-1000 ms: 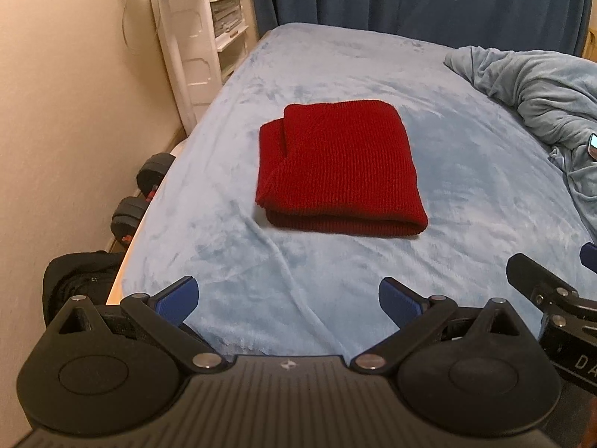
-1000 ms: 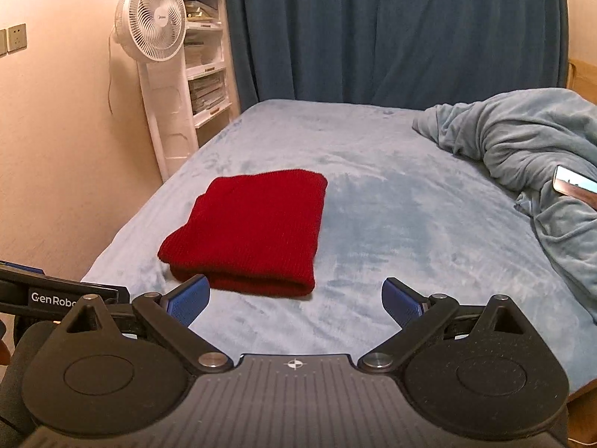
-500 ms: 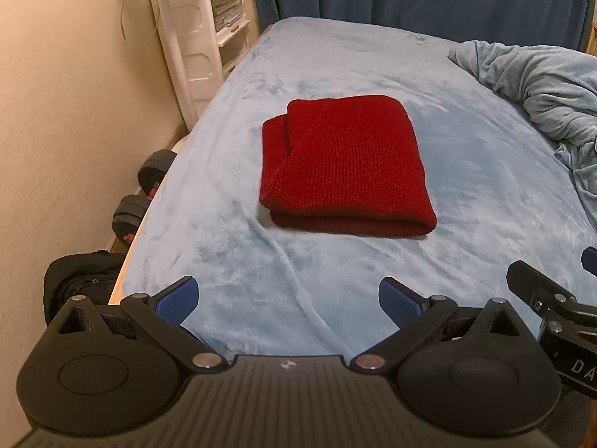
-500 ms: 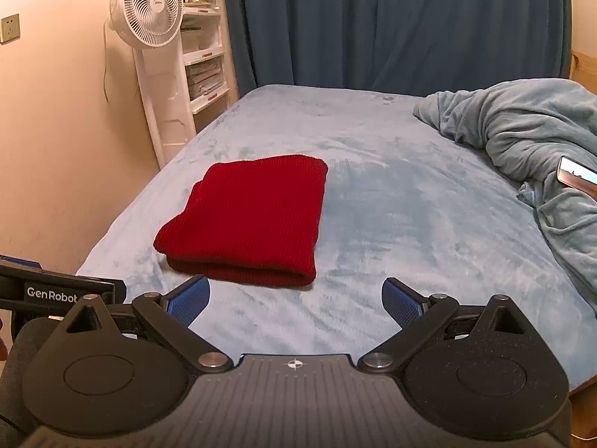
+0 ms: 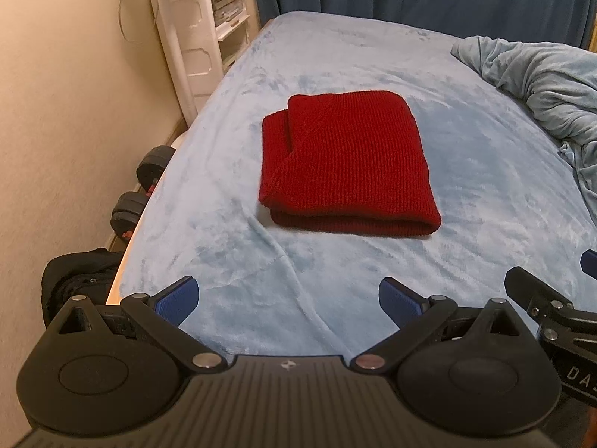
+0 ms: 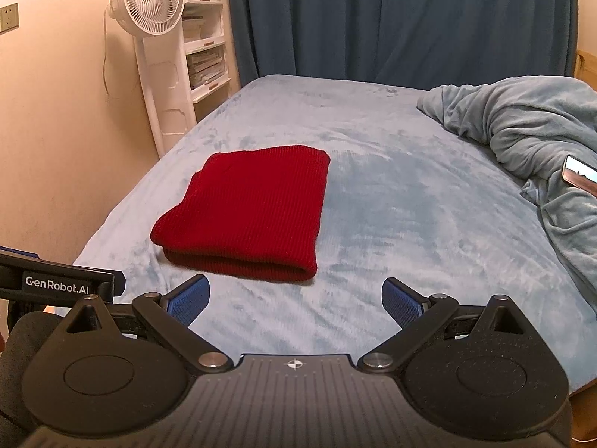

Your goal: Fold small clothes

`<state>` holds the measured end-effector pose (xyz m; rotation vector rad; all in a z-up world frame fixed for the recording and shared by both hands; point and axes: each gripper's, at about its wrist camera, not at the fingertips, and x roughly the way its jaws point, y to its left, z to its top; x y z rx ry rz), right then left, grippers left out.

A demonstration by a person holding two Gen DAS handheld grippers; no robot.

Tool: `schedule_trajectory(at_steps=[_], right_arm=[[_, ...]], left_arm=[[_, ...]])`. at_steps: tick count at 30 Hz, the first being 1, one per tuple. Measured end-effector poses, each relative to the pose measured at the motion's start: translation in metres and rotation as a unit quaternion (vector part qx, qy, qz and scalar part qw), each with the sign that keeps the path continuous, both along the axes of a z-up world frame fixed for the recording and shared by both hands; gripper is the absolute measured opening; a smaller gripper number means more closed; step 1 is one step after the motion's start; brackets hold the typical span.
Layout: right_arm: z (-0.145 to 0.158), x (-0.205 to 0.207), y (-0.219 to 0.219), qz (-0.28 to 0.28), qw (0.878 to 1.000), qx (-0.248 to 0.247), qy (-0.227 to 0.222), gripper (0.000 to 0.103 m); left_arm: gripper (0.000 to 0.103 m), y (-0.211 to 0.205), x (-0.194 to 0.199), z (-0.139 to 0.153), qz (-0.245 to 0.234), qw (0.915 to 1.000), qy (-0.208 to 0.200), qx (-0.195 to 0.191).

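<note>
A red knitted garment (image 5: 347, 164) lies folded into a flat rectangle on the light blue bed (image 5: 335, 283); it also shows in the right wrist view (image 6: 250, 216). My left gripper (image 5: 289, 300) is open and empty, held near the bed's front edge, short of the garment. My right gripper (image 6: 294, 300) is open and empty, also short of the garment and to its right. The right gripper's side shows at the right edge of the left wrist view (image 5: 548, 310). The left gripper shows at the left edge of the right wrist view (image 6: 56, 283).
A bunched blue blanket (image 6: 522, 130) with a phone (image 6: 578, 175) on it lies at the bed's right. A white fan (image 6: 153, 3) and shelves (image 6: 205, 63) stand by the left wall. Dumbbells (image 5: 141, 190) and a black bag (image 5: 74, 280) lie on the floor left of the bed.
Both grippers have drawn slightly back and shifted their view; the garment has not moved. Both stay open.
</note>
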<state>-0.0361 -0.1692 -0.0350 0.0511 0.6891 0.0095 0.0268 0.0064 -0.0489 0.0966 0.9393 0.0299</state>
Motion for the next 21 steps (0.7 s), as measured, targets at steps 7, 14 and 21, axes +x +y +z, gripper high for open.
schedule_trajectory(at_steps=[7,14,21], right_arm=[[-0.004,0.007,0.000,0.002,1.000,-0.002,0.007,0.098],[-0.012,0.024,-0.004,0.007,1.000,0.005,0.021,0.098],[-0.013,0.094,-0.056,-0.012,0.994,0.102,0.044,0.099]], left_arm=[[0.103,0.000,0.008,-0.006,0.004,1.0000,0.009,-0.002],[0.103,0.009,0.024,-0.016,0.018,0.9993,0.006,-0.032],[0.103,0.050,0.076,-0.050,0.117,0.9666,0.044,-0.224]])
